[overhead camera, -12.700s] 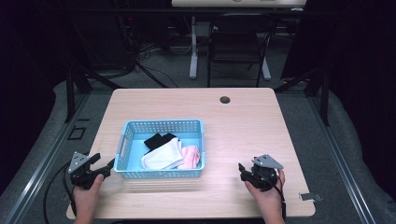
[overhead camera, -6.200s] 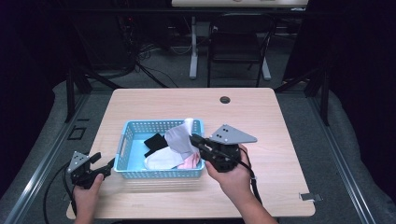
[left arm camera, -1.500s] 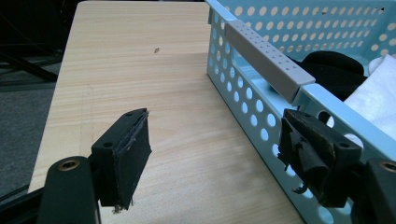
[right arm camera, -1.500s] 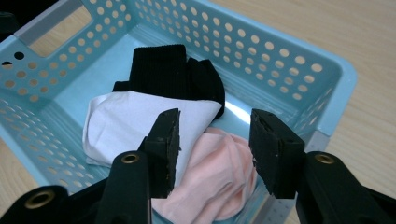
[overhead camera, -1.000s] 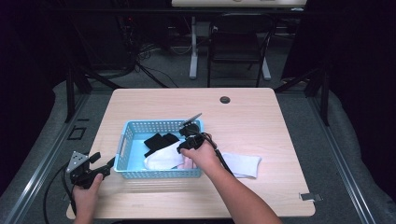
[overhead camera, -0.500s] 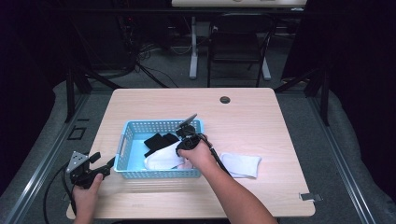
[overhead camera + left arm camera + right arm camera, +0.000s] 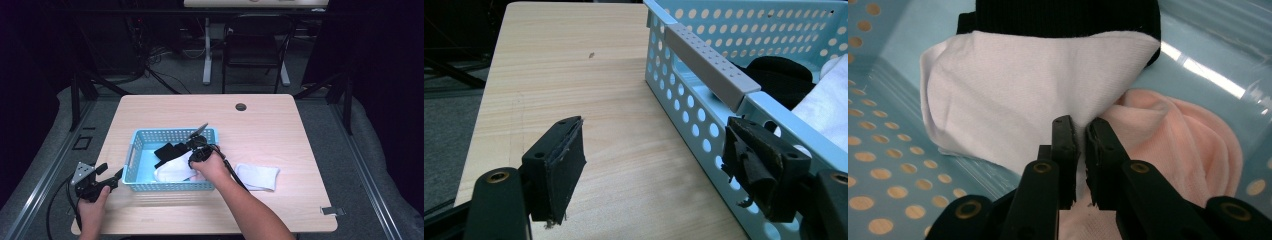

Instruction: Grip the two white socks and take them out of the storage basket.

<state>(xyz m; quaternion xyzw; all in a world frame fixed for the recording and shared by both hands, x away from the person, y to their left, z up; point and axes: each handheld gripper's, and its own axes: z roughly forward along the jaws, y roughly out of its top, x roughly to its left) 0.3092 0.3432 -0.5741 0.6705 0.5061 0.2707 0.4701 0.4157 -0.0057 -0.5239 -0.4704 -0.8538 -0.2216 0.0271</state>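
A light blue basket [image 7: 150, 132] sits on the table's left half. It holds a white sock [image 7: 1013, 95], a black sock [image 7: 1063, 17] behind it and a pink sock [image 7: 1173, 145] to its right. My right gripper [image 7: 1080, 127] reaches down into the basket [image 7: 878, 150]. Its jaws have just been closing and now pinch the white sock's near edge. In the high view the right gripper [image 7: 192, 150] is over the basket's right part. My left gripper [image 7: 654, 145] rests open on the table beside the basket's left wall [image 7: 684, 100], with nothing between its jaws.
A second white sock [image 7: 257, 176] lies flat on the table to the right of the basket. A small dark round grommet [image 7: 241, 107] sits near the table's far edge. Beyond the table stand a chair and cables on the floor.
Earlier the right gripper lifted a white sock from the basket; that sock now lies on the table. Over the last second the right gripper stayed over the basket, dipping slightly. The left gripper kept still.
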